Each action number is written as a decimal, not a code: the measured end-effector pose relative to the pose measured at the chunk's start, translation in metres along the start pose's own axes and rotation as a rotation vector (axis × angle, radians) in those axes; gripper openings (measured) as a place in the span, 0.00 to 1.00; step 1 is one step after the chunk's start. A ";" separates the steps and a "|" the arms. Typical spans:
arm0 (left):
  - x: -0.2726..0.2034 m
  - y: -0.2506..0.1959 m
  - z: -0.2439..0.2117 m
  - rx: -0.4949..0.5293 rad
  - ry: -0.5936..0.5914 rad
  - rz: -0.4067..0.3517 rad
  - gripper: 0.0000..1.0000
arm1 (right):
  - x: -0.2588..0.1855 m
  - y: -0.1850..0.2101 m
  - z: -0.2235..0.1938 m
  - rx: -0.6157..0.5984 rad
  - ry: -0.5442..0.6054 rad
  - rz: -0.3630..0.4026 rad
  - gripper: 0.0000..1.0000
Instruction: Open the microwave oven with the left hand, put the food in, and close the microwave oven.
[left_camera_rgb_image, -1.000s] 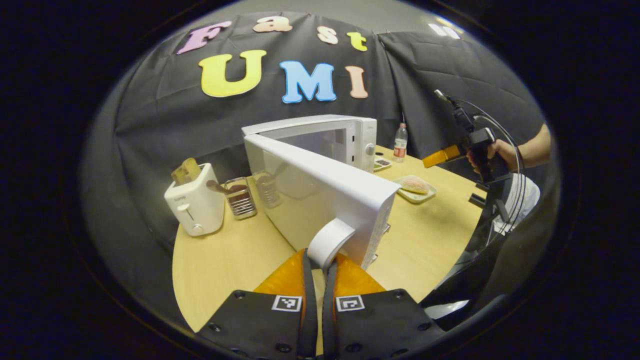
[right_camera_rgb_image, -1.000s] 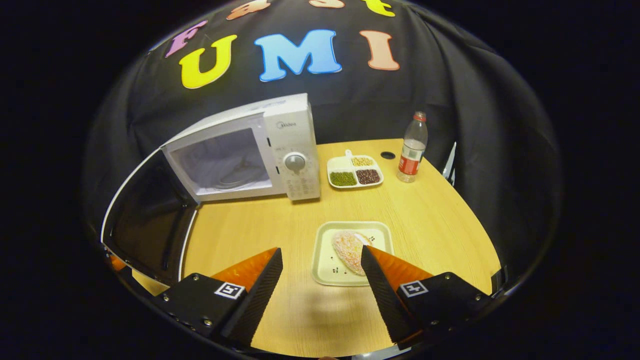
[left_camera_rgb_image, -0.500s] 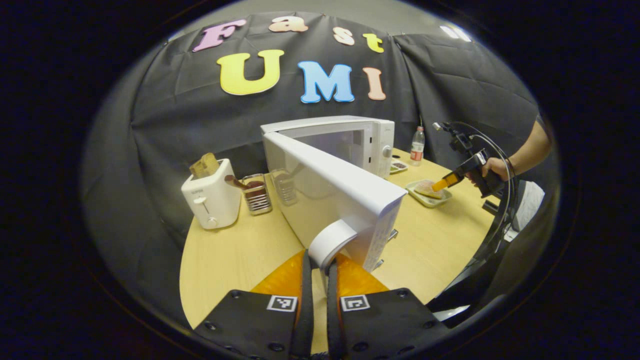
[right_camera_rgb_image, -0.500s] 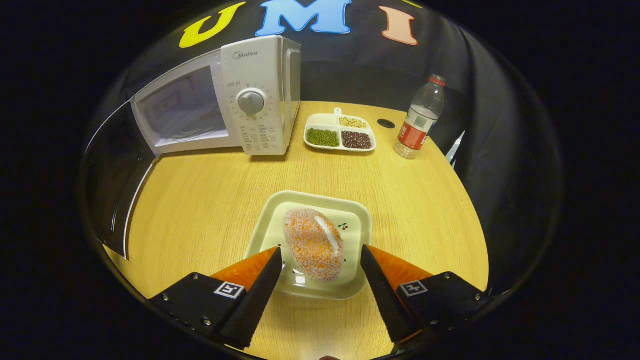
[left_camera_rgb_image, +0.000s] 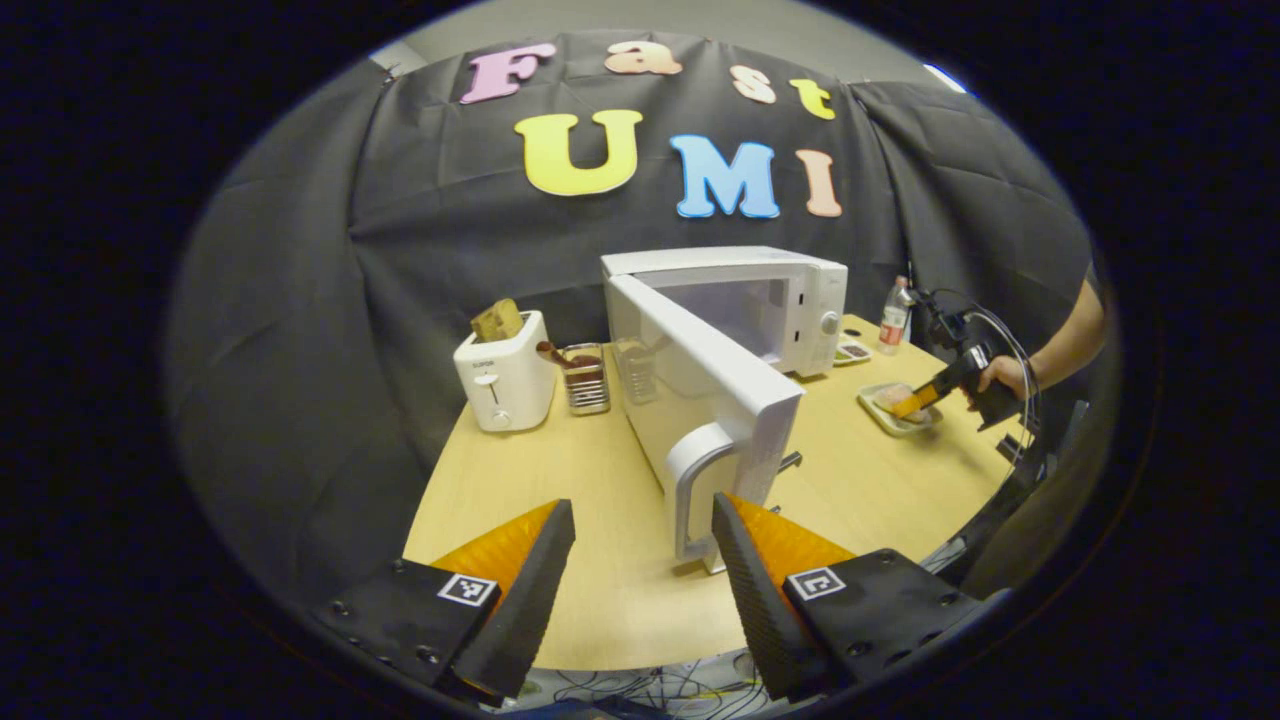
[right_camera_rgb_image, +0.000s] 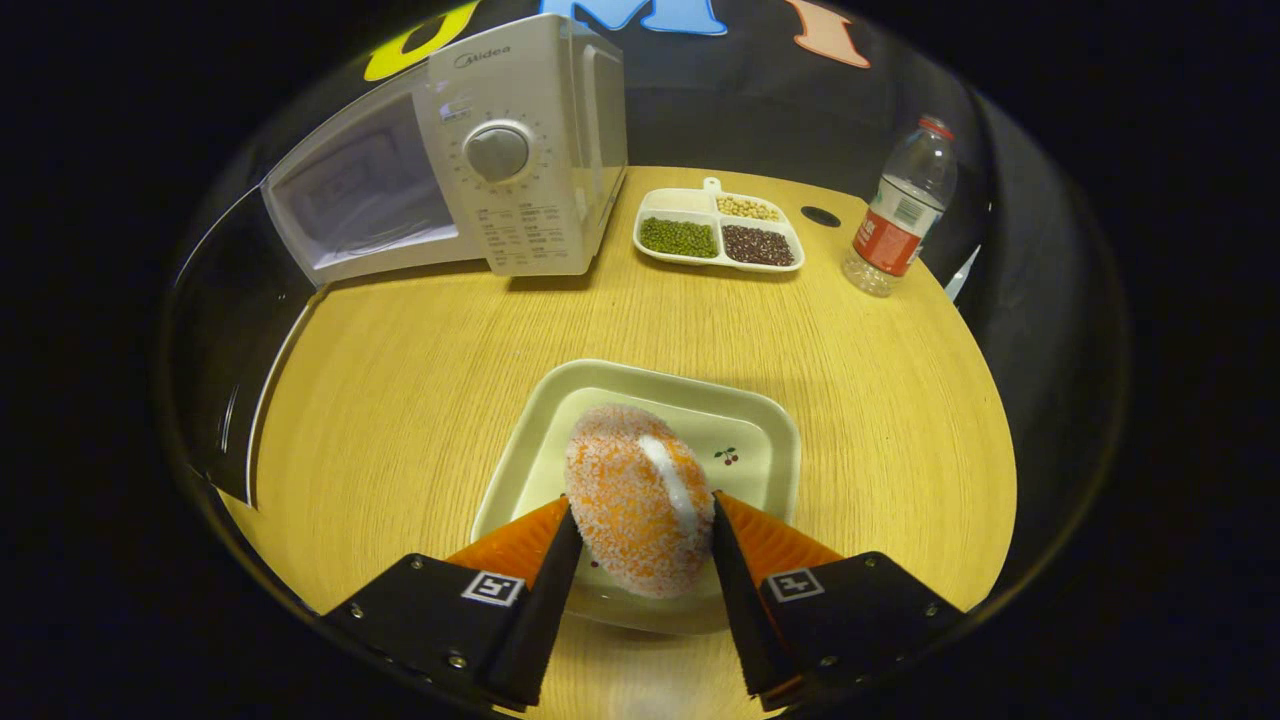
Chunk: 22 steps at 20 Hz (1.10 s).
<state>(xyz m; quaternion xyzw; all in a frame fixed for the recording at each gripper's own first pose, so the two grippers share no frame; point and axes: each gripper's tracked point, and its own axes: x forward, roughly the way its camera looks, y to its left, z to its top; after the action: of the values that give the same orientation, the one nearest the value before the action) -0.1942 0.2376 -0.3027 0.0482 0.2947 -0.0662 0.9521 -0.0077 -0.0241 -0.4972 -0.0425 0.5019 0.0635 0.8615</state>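
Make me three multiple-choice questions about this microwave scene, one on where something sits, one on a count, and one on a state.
1. Where is the clear plastic water bottle with the red label?
A. beside the white three-part bean tray
B. inside the white microwave oven
C. on the pale square plate

2. How many compartments of the bean tray hold beans?
A. one
B. three
C. five

3. What state is the white microwave door in?
A. shut
C. removed
B. swung open

Answers: 1 A, the bottle stands on the wooden table right of the tray. 2 B, green, pale and dark beans each fill a section. 3 B, the door stands out from the oven, with the left tongs open beside its handle.
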 end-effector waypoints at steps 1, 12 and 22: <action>-0.007 -0.003 0.010 -0.021 -0.024 0.020 0.90 | -0.003 0.002 0.000 -0.044 -0.002 0.003 0.68; -0.017 -0.060 0.143 -0.098 -0.261 0.064 0.92 | -0.082 0.059 0.062 -0.485 -0.269 -0.066 0.63; -0.062 -0.063 0.216 -0.149 -0.448 0.117 0.91 | -0.116 0.129 0.150 -0.902 -0.554 -0.211 0.63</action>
<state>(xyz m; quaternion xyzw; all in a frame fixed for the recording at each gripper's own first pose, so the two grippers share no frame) -0.1350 0.1536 -0.0934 -0.0211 0.0767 0.0019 0.9968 0.0451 0.1162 -0.3236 -0.4402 0.1716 0.1948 0.8596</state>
